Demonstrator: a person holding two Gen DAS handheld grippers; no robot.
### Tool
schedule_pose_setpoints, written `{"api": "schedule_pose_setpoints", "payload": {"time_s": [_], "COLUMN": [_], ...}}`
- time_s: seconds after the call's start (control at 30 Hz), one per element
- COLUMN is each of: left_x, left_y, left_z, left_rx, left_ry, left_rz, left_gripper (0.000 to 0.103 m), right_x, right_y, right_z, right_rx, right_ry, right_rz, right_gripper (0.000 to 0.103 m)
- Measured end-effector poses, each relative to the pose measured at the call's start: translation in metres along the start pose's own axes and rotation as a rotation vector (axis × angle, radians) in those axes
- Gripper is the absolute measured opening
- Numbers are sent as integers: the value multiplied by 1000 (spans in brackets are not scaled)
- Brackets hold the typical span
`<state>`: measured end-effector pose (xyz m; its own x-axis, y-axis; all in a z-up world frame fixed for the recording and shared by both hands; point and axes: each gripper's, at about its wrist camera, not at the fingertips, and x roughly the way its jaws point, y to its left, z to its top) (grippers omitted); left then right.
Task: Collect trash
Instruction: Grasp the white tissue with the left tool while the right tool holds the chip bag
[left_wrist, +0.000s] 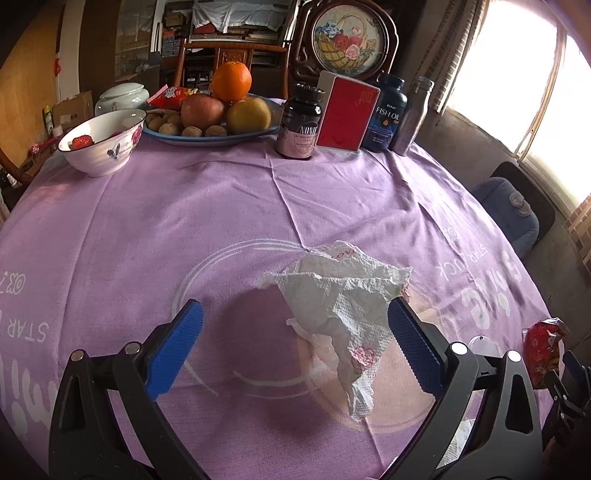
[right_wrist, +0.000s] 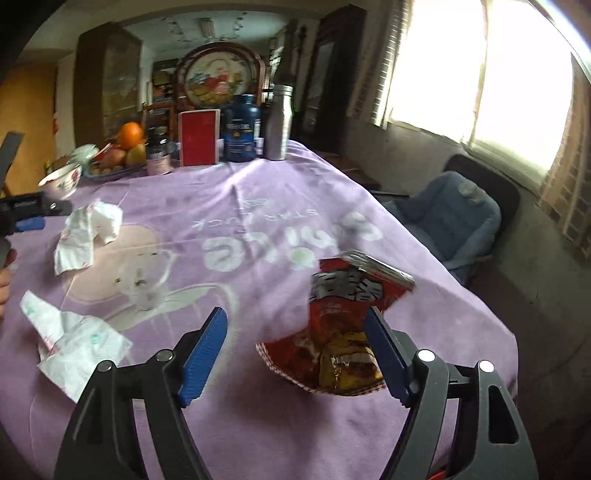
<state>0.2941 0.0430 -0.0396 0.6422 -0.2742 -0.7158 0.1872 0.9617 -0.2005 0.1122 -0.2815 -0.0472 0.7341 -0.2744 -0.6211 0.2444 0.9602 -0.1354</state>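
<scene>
My left gripper (left_wrist: 295, 325) is spread wide over the purple tablecloth (left_wrist: 147, 229), and a crumpled white tissue (left_wrist: 343, 295) lies between the blue pads — its right edge is close against the right pad, though I can't tell if it touches. Nothing is pinched.

Over on my right gripper (right_wrist: 297, 332), the jaws stand apart too, with a red snack wrapper (right_wrist: 343, 317) between them; the wrapper looks blurred and leans by the right finger, so I can't say whether it rests flat on the cloth. No pad presses on it.

Another tissue (right_wrist: 79, 343) lies left of that gripper, near the table's edge.

At the far side stand the fruit plate (left_wrist: 207, 138), a flowered bowl (left_wrist: 101, 142) and the fish oil bottle (left_wrist: 386, 114).
</scene>
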Motion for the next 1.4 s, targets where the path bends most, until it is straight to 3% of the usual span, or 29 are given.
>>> {"api": "schedule_pose_setpoints", "payload": {"time_s": [0.27, 0.53, 0.6, 0.67, 0.77, 0.93, 1.03, 1.3, 1.33, 1.37, 1.4], "left_x": [-10, -6, -7, -8, -7, -2, 9, 44, 47, 51, 53], "left_y": [-5, -4, -3, -3, -4, -18, -30, -47, -46, -46, -46], "left_z": [0, 1, 1, 2, 4, 3, 1, -3, -3, -4, -5], "left_rx": [27, 20, 19, 16, 13, 63, 97, 153, 155, 163, 170], "left_ry": [-48, -30, -35, -42, -41, -32, 4, 87, 97, 110, 126], "left_rz": [24, 15, 12, 9, -15, -45, -67, -6, 1, -3, -10], "left_gripper": [96, 96, 96, 96, 96, 96, 96, 95, 87, 69, 59], "right_x": [15, 49, 48, 51, 51, 51, 53, 63, 62, 62, 63], "right_y": [-39, -52, -57, -56, -56, -40, -41, -40, -40, -41, -42], "right_z": [-10, -14, -12, -11, -9, -4, -2, 3, 2, 1, 1], "right_rx": [154, 280, 306, 291, 305, 223, 228, 250, 254, 259, 265], "right_ry": [26, 99, 77, 82, 70, 71, 79, 111, 109, 109, 111], "right_rz": [-57, 20, 43, 43, 77, 84, 87, 125, 127, 129, 132], "right_gripper": [85, 85, 78, 40, 38, 37, 38, 39, 39, 39, 39]}}
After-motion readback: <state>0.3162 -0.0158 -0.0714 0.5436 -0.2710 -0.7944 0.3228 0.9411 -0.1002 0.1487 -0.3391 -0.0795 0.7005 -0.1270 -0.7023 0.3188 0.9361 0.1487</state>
